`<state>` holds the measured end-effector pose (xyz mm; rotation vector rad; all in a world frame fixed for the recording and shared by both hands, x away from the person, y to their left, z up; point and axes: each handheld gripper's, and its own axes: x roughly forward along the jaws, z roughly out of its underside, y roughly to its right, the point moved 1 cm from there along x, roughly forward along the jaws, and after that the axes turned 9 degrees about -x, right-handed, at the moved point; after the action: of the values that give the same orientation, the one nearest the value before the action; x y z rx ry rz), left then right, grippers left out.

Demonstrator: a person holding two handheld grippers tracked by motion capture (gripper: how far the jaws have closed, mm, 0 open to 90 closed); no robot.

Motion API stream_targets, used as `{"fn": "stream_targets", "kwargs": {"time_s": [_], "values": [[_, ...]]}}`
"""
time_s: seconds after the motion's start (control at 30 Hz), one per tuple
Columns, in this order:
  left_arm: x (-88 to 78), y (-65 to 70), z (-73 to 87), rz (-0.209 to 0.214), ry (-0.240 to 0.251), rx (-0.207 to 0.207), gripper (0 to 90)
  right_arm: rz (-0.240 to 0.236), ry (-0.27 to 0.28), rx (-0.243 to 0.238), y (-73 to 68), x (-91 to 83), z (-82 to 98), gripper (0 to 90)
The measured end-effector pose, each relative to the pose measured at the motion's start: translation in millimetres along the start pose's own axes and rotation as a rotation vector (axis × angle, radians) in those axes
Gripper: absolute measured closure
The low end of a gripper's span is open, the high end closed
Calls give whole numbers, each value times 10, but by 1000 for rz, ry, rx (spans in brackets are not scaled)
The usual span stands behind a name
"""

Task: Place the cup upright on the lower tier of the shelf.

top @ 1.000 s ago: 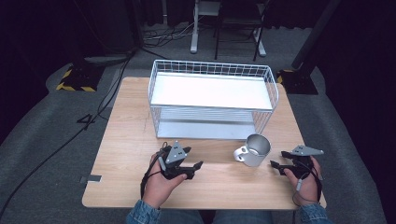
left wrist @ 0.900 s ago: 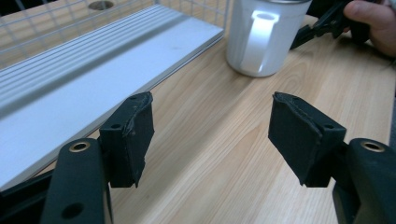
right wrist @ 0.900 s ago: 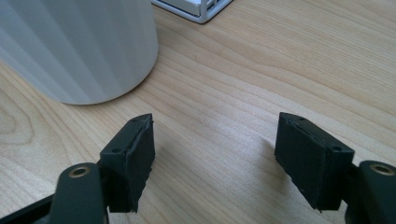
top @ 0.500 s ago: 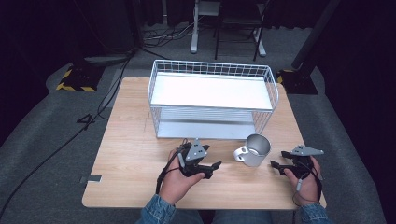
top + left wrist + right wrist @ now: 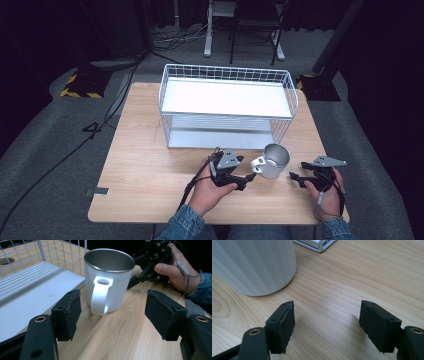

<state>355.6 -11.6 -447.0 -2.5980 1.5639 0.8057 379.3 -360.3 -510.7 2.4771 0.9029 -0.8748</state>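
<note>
The mug (image 5: pixel 272 161), white with a metal rim, stands upright on the wooden counter (image 5: pixel 145 165), just in front of the white wire rack (image 5: pixel 227 107). Its handle (image 5: pixel 100 296) faces the left hand-held gripper (image 5: pixel 245 179), whose jaws are spread apart on either side of the handle without touching it. The right hand-held gripper (image 5: pixel 296 178) rests near the mug's opposite side, jaws also released and holding nothing.

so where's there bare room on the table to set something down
Free: the wide strip of table left of the rack, down to the near-left corner. Crowded: the front right, with the mug between the left gripper and right gripper.
</note>
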Motion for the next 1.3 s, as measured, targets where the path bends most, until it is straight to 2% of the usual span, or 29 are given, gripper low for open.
{"fn": "stream_targets", "kwargs": {"time_s": [0.4,0.53,0.77,0.83,1.0,1.17,1.2,1.3], "values": [[333,-133,26,23,-18,3,399,0,0,0,0,0,0,290],[423,-161,42,15,-33,1,436,0,0,0,0,0,0,290],[488,-181,33,35,-30,-22,503,0,0,0,0,0,0,290],[492,-177,35,39,-38,-23,562,0,0,0,0,0,0,290],[484,-159,32,27,-62,-12,677,0,0,0,0,0,0,290],[486,-120,13,19,-86,18,696,-1,0,0,0,0,0,290],[490,-96,-2,12,-100,40,701,-1,0,0,0,0,0,290],[495,-65,-10,5,-104,60,712,0,0,-1,0,0,0,290]]}}
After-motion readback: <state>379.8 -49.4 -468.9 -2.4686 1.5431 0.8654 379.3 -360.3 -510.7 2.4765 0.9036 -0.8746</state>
